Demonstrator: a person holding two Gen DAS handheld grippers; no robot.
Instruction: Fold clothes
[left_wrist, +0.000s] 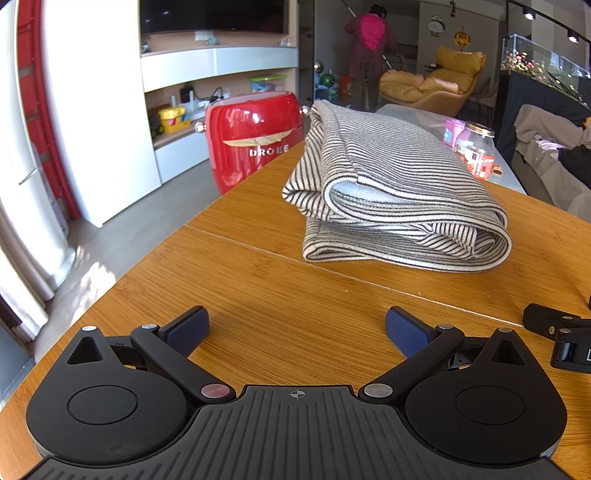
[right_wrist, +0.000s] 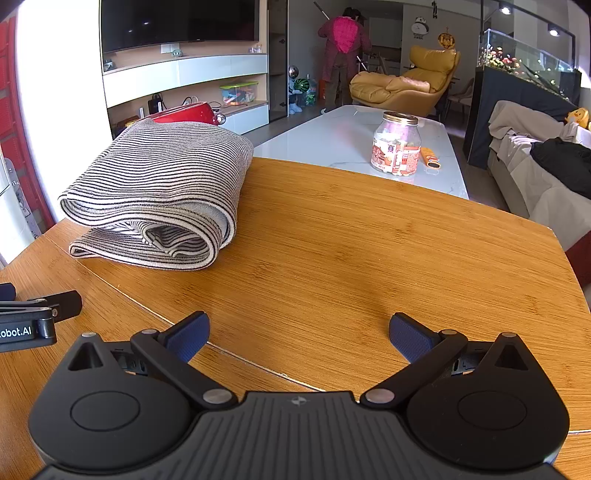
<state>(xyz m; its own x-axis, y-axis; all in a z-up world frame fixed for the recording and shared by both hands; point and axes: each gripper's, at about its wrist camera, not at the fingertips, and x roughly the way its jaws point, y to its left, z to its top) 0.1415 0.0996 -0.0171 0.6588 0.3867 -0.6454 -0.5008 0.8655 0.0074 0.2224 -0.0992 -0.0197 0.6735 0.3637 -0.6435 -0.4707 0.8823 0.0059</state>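
Observation:
A black-and-white striped garment (left_wrist: 391, 188) lies folded in a thick bundle on the wooden table (left_wrist: 280, 295). In the right wrist view the garment (right_wrist: 159, 192) sits at the left of the table (right_wrist: 351, 240). My left gripper (left_wrist: 297, 328) is open and empty, low over the table, well short of the garment. My right gripper (right_wrist: 299, 334) is open and empty, low over the table, to the right of the garment. The right gripper's body shows at the right edge of the left wrist view (left_wrist: 557, 332); the left gripper's body shows at the left edge of the right wrist view (right_wrist: 33, 314).
A red appliance (left_wrist: 255, 136) stands beyond the table's far left edge. A white table (right_wrist: 354, 147) abuts the far side, with a glass jar (right_wrist: 397, 147) on it. A sofa (right_wrist: 535, 173) is at the right. A person (right_wrist: 343, 48) stands far back.

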